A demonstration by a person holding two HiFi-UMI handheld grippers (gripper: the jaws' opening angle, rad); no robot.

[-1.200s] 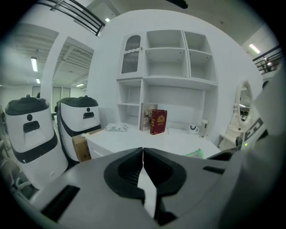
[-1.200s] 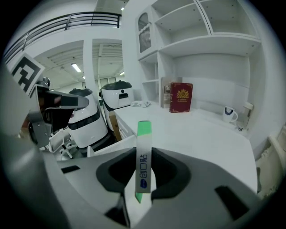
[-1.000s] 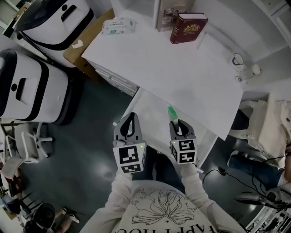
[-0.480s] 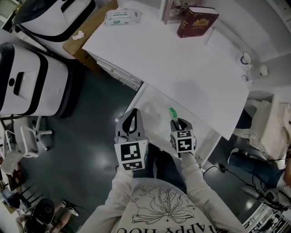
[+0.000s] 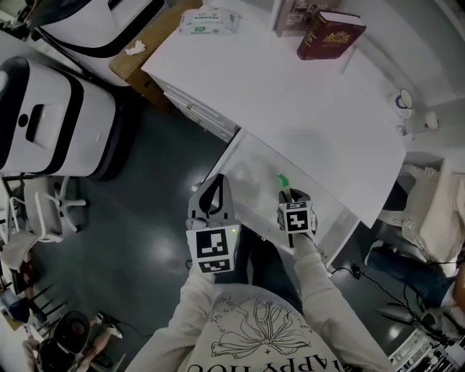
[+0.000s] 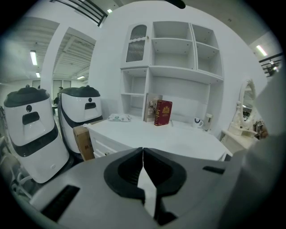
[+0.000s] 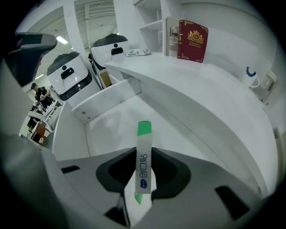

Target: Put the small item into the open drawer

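Note:
A small white stick with a green tip [image 7: 143,154] is pinched between the jaws of my right gripper [image 7: 143,152], tip pointing forward. In the head view that gripper [image 5: 289,193] hangs over the near part of the open white drawer [image 5: 251,171], and the green tip of the stick [image 5: 282,180] shows just past it. The drawer's pale floor [image 7: 111,120] lies right under the stick. My left gripper [image 5: 211,190] is shut and holds nothing; it sits left of the drawer's front corner, over the dark floor. The left gripper [image 6: 143,154] has its jaws pressed together.
The drawer slides out from under a white desk [image 5: 312,109]. On the desk stand a dark red book [image 5: 330,35], a pack of wipes [image 5: 209,20] and a small cup [image 5: 404,99]. Two white and black machines [image 5: 51,123] stand to the left. A cardboard box [image 5: 149,54] sits by the desk's end.
My right gripper has moved forward with the stick, further over the drawer. The left gripper has barely shifted. The whole view has slid slightly as my head moved.

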